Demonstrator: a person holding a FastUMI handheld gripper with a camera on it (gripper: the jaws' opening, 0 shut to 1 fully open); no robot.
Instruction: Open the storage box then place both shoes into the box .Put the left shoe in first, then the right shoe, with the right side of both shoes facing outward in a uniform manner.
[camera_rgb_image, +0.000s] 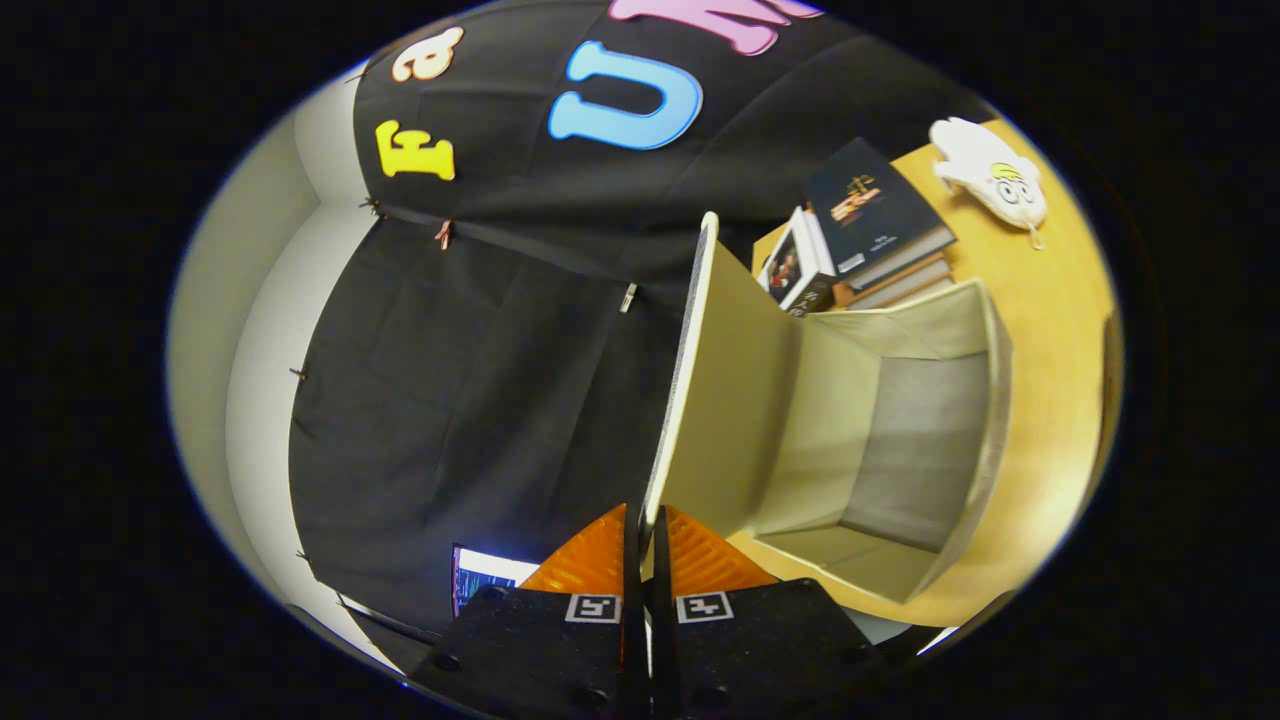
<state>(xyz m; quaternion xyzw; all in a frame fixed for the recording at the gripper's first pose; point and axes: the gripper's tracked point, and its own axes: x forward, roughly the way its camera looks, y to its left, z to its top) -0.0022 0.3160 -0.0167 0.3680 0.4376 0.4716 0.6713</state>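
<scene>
The wooden table (1060, 330) carries the open storage box (900, 450) just ahead and right of the gripper (645, 540), whose fingers pinch the raised lid (715, 400), books (875, 240) and a white plush toy (995, 180) beyond.

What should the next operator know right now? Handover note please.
Claw: shut on the storage box lid, pinching its edge, lid swung up.
Storage box: open on the wooden table, inside looks bare. Books and a white plush sit beyond it.
Done: box opened.
Left: release lid, put in left shoe, then right shoe, right sides outward.
</scene>
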